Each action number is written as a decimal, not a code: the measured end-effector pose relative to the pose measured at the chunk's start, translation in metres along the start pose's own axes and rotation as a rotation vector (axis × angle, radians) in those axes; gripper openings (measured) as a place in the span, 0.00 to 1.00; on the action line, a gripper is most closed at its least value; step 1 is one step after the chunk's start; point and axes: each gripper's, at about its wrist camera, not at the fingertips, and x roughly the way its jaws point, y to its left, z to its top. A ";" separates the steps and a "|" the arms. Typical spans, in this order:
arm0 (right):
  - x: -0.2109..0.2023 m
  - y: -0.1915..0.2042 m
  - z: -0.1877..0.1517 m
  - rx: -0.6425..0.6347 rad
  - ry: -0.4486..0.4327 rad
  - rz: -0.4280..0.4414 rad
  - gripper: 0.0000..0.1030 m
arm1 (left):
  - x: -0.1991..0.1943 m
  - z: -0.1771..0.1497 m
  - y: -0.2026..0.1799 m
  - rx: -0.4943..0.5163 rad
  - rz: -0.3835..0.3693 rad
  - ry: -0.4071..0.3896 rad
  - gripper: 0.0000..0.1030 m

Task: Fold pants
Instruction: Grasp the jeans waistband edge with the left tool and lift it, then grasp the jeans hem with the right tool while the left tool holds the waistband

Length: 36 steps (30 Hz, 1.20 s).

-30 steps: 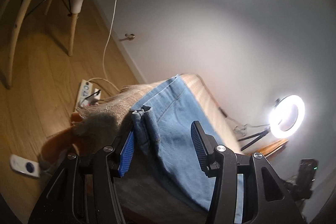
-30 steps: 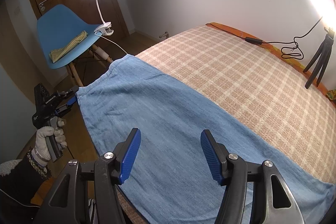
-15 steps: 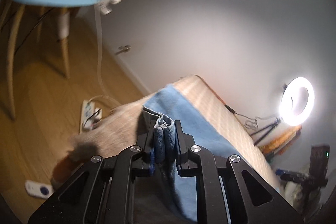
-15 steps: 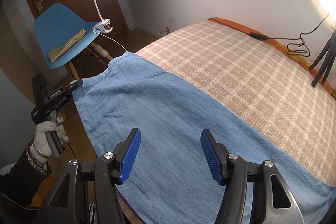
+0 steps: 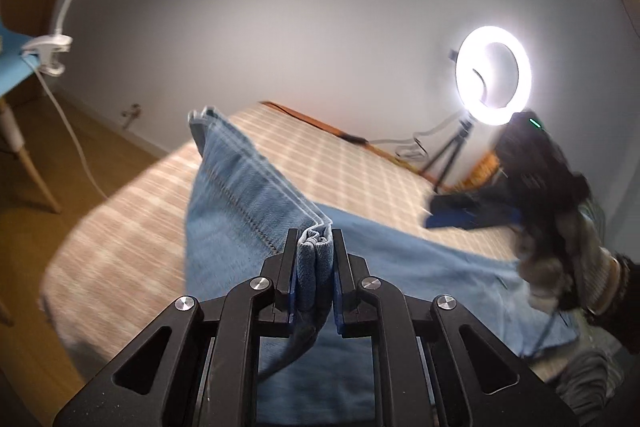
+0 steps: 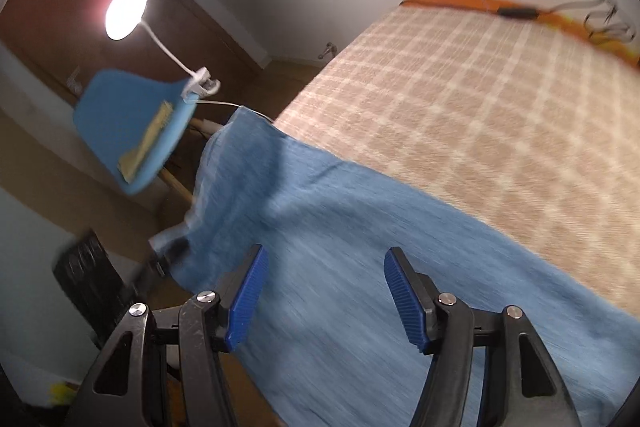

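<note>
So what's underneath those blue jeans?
The jeans lie on a beige checked bedspread that shows bare beyond them. What it covers is hidden. The left gripper pinches one lifted end.

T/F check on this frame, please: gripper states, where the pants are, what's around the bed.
1. The left gripper is clamped on a bunched edge of the blue pants. True.
2. The right gripper grips the fabric. False: its jaws stand apart above the pants, with nothing pinched.
3. The pants lie on a checked bedspread. True.
4. The ring light is switched off. False: it glows bright white.
5. The clip lamp is clamped to a red chair. False: the chair is blue.
</note>
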 end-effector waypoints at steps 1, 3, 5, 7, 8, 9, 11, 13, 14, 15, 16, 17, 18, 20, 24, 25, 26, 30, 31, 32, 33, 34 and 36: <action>0.008 -0.001 0.005 0.015 0.007 0.040 0.63 | 0.002 -0.002 -0.004 0.000 -0.012 0.008 0.11; 0.021 -0.001 0.011 0.030 0.020 0.087 0.63 | 0.005 -0.004 -0.008 -0.006 -0.035 0.022 0.11; 0.039 -0.001 0.017 0.050 0.043 0.126 0.64 | 0.006 -0.006 -0.011 -0.011 -0.049 0.028 0.11; 0.061 -0.004 0.021 0.084 0.083 0.185 0.65 | 0.006 -0.007 -0.013 -0.018 -0.068 0.034 0.11; 0.069 -0.006 0.021 0.100 0.094 0.203 0.65 | 0.006 -0.007 -0.014 -0.021 -0.075 0.036 0.11; 0.077 -0.008 0.022 0.116 0.097 0.221 0.65 | 0.006 -0.006 -0.016 -0.024 -0.081 0.037 0.11; 0.090 -0.011 0.024 0.144 0.096 0.258 0.65 | 0.006 -0.006 -0.019 -0.027 -0.091 0.039 0.11; 0.104 -0.014 0.025 0.180 0.101 0.261 0.65 | 0.005 -0.005 -0.020 -0.037 -0.099 0.035 0.11; 0.107 -0.016 0.027 0.190 0.101 0.261 0.65 | 0.004 -0.005 -0.020 -0.041 -0.107 0.035 0.11; 0.111 -0.016 0.028 0.204 0.098 0.266 0.65 | 0.004 -0.005 -0.020 -0.045 -0.114 0.036 0.11; 0.115 -0.017 0.030 0.218 0.090 0.271 0.65 | 0.004 -0.006 -0.021 -0.046 -0.122 0.041 0.11; 0.117 -0.018 0.033 0.227 0.080 0.271 0.65 | 0.004 -0.007 -0.023 -0.041 -0.127 0.049 0.11; 0.118 -0.019 0.036 0.237 0.065 0.270 0.65 | 0.005 -0.007 -0.025 -0.033 -0.132 0.055 0.11; 0.119 -0.021 0.043 0.256 0.042 0.258 0.60 | 0.007 -0.010 -0.031 -0.010 -0.137 0.072 0.11; 0.113 -0.021 0.050 0.216 0.032 0.188 0.19 | 0.009 -0.015 -0.041 0.006 -0.156 0.099 0.11; 0.106 -0.020 0.049 0.194 0.021 0.165 0.14 | 0.010 -0.017 -0.045 0.011 -0.162 0.107 0.11; 0.101 -0.020 0.049 0.175 0.012 0.146 0.08 | 0.011 -0.019 -0.048 0.013 -0.168 0.114 0.11; 0.070 -0.024 0.044 0.133 -0.019 0.089 0.05 | 0.015 -0.024 -0.066 0.038 -0.202 0.138 0.11; 0.062 -0.025 0.043 0.118 -0.025 0.072 0.05 | 0.015 -0.025 -0.072 0.050 -0.211 0.143 0.11; 0.056 -0.025 0.042 0.108 -0.027 0.059 0.05 | 0.016 -0.025 -0.077 0.057 -0.217 0.146 0.11; 0.049 -0.025 0.041 0.099 -0.029 0.044 0.05 | 0.016 -0.026 -0.081 0.062 -0.223 0.151 0.11; 0.042 -0.026 0.039 0.093 -0.030 0.032 0.05 | 0.017 -0.026 -0.085 0.068 -0.228 0.158 0.11; 0.034 -0.027 0.038 0.087 -0.032 0.012 0.05 | 0.018 -0.027 -0.093 0.076 -0.237 0.168 0.11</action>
